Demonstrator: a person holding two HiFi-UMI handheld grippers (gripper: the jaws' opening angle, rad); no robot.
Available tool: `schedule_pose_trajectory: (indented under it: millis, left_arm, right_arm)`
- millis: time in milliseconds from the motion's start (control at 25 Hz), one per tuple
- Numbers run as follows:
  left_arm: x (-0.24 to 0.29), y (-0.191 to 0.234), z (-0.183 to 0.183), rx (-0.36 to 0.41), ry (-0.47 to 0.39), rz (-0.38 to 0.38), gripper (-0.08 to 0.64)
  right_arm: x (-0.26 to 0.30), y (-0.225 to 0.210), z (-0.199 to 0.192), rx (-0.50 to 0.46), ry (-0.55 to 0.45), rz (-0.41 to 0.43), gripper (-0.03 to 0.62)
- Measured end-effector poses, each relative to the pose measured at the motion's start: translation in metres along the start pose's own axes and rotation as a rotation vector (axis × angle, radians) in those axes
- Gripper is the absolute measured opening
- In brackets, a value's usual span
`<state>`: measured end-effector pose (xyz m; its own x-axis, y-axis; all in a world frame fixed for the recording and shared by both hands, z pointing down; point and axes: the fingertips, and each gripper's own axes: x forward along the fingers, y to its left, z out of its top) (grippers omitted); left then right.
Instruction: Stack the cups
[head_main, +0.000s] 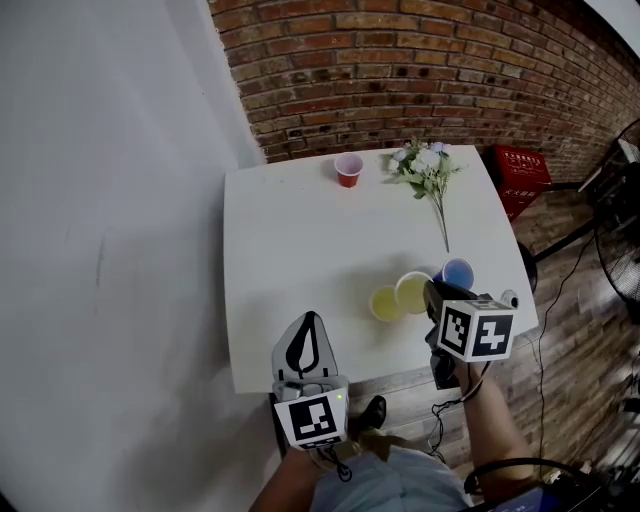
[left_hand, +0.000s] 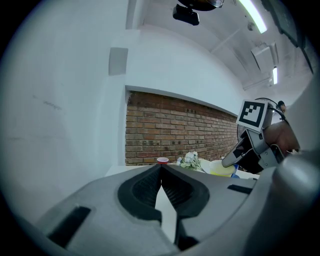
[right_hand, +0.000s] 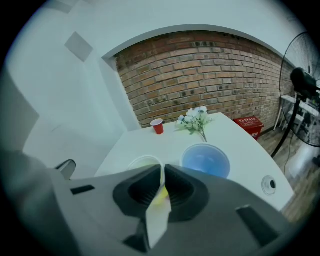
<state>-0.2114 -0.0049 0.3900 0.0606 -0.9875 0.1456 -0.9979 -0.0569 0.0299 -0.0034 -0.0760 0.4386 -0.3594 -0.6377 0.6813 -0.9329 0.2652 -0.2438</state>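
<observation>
My right gripper (head_main: 432, 292) is shut on the near rim of a pale yellow cup (head_main: 412, 290), whose wall shows pinched between the jaws of the right gripper (right_hand: 162, 172). This held yellow cup (right_hand: 144, 163) hangs just right of a second yellow cup (head_main: 385, 304) standing on the white table (head_main: 300, 230). A blue cup (head_main: 458, 272) (right_hand: 205, 160) stands close behind the gripper. A red cup (head_main: 348, 170) (right_hand: 157, 126) stands at the far edge. My left gripper (head_main: 308, 345) (left_hand: 161, 169) is shut and empty, hovering at the table's near edge.
A bunch of white flowers (head_main: 428, 165) lies at the far right of the table. Behind it are a brick wall (head_main: 400, 70) and a red crate (head_main: 520, 175) on the floor. A white wall (head_main: 100, 250) runs along the table's left side.
</observation>
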Motion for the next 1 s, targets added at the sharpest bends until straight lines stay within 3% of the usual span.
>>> schedule_pose_trajectory:
  millis: [440,680,880,1000]
  left_arm:
    - [0.006,0.001,-0.003,-0.001,0.004,-0.01,0.009]
    - [0.009,0.003,-0.007,0.046,-0.004,-0.015,0.009]
    - [0.01,0.001,-0.004,0.003,0.012,-0.014,0.009]
    - [0.011,0.002,-0.007,0.015,0.005,-0.017,0.009]
  right_arm:
    - [0.007,-0.004,-0.002,0.005,-0.003,-0.01,0.038]
    - [0.008,-0.004,-0.001,0.006,-0.006,-0.004,0.054]
    - [0.01,-0.005,0.0,0.002,-0.008,-0.004,0.069]
    - [0.011,-0.004,0.0,0.002,-0.012,-0.001,0.084]
